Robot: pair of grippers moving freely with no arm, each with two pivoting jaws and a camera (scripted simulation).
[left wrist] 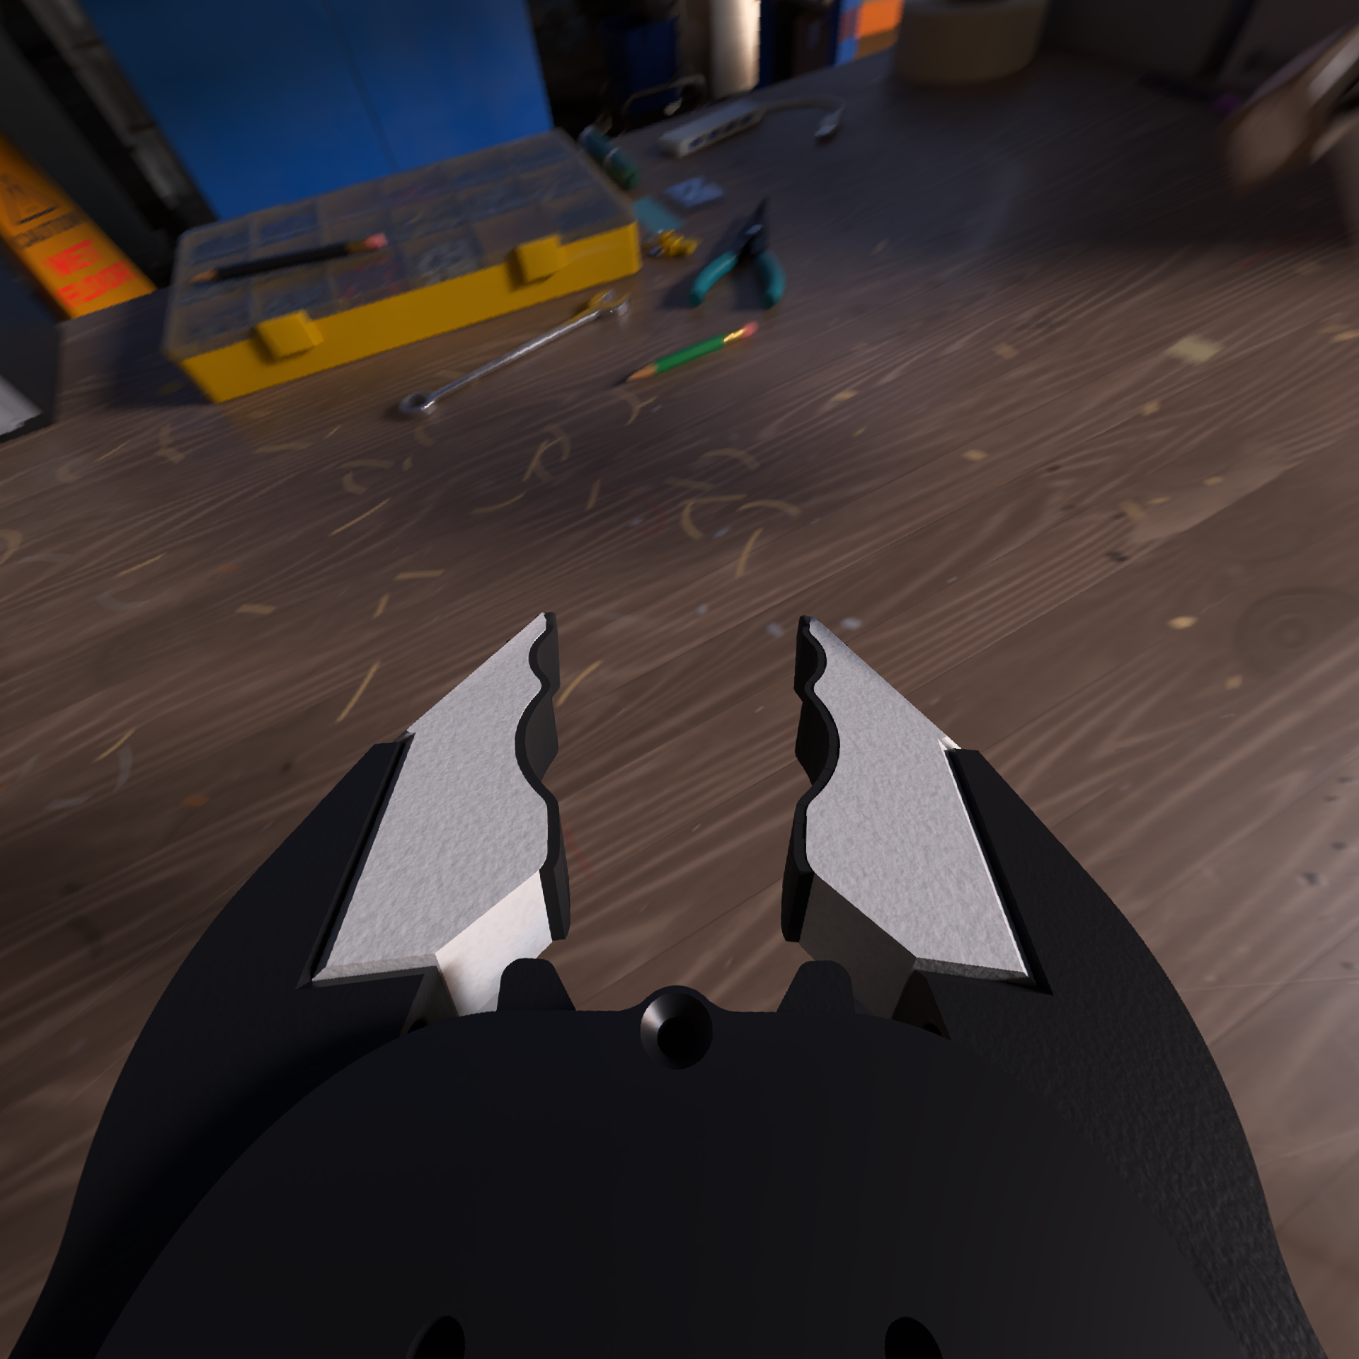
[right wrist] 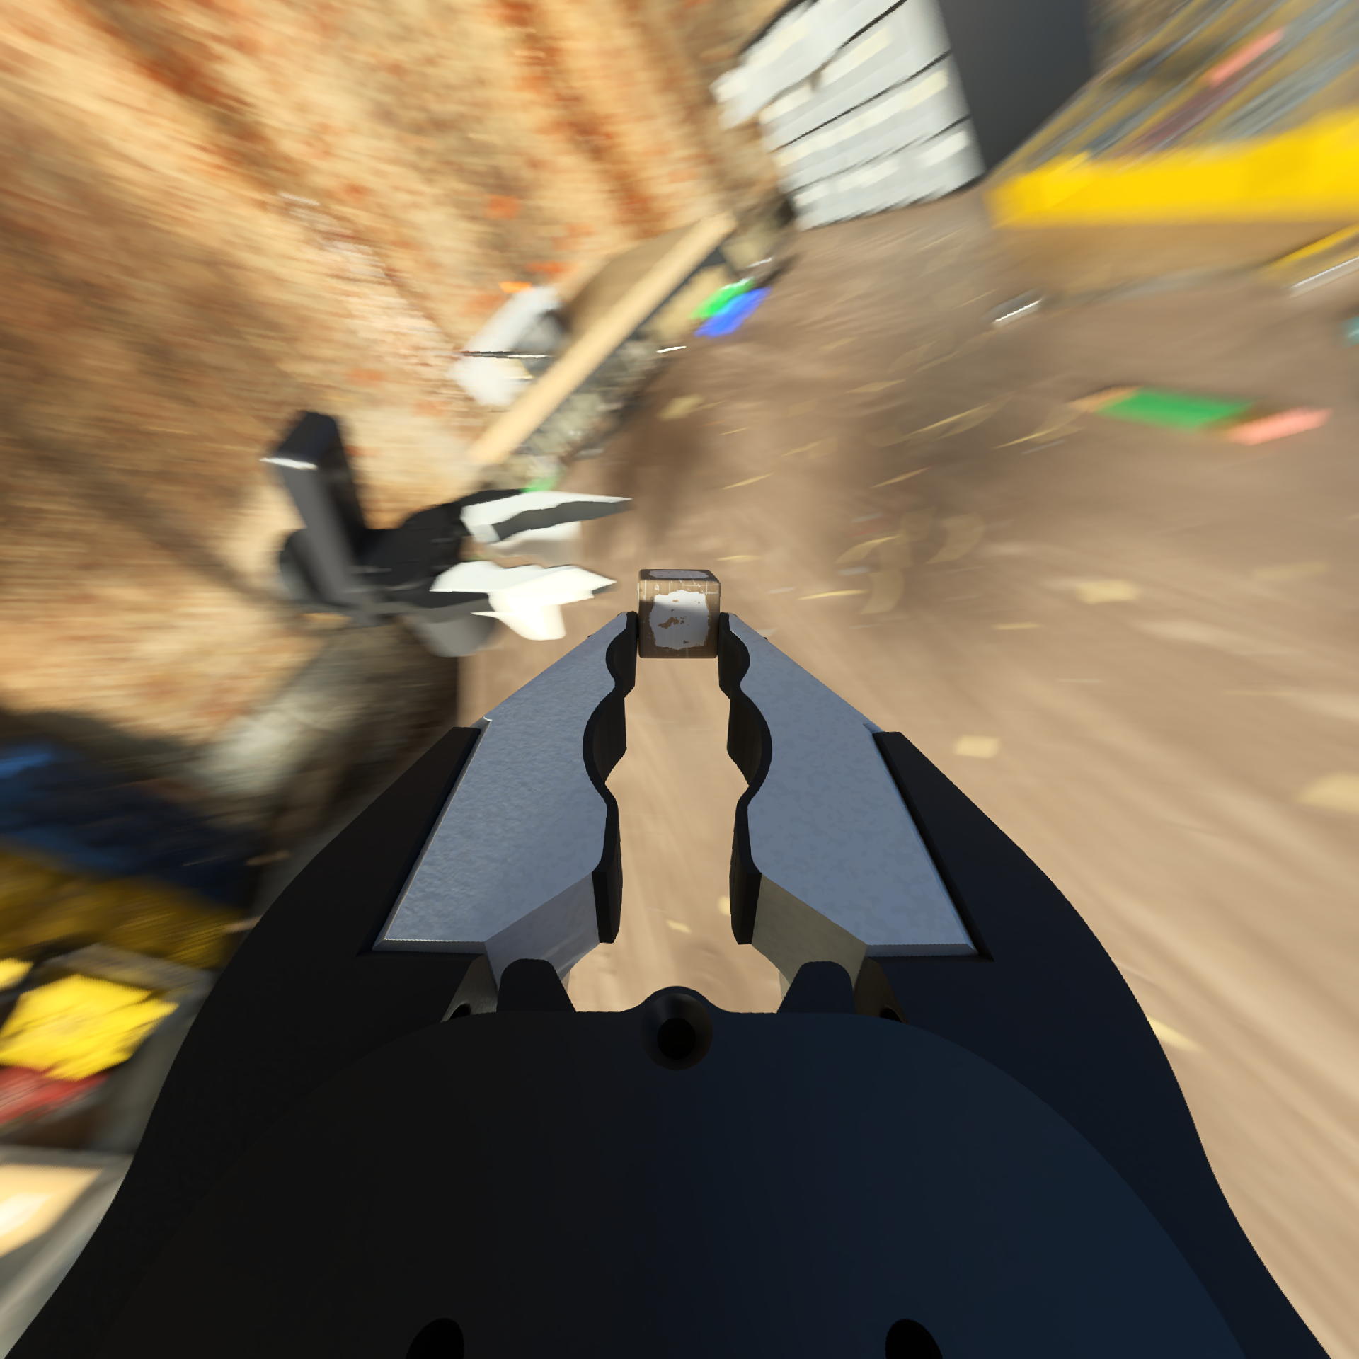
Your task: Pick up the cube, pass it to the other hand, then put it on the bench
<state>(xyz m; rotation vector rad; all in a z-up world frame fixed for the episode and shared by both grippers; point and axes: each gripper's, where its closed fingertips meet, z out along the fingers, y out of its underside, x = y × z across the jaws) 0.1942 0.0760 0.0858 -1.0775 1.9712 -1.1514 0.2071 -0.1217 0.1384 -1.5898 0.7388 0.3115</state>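
Overhead, shavings litter the dark wooden bench (left wrist: 956,515); brick wall (right wrist: 220,220) behind.

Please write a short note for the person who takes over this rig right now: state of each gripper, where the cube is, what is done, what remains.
Right gripper: shut on the cube, pinched at the fingertips, held above the bench; its view is heavily blurred.
Left gripper: open and empty, over bare bench in its own view. In the right wrist view it sits just left of the cube, fingers pointed towards it, not touching.
Done: cube picked up.
Left: hand the cube to the left gripper, release with the right, then set the cube on the bench.
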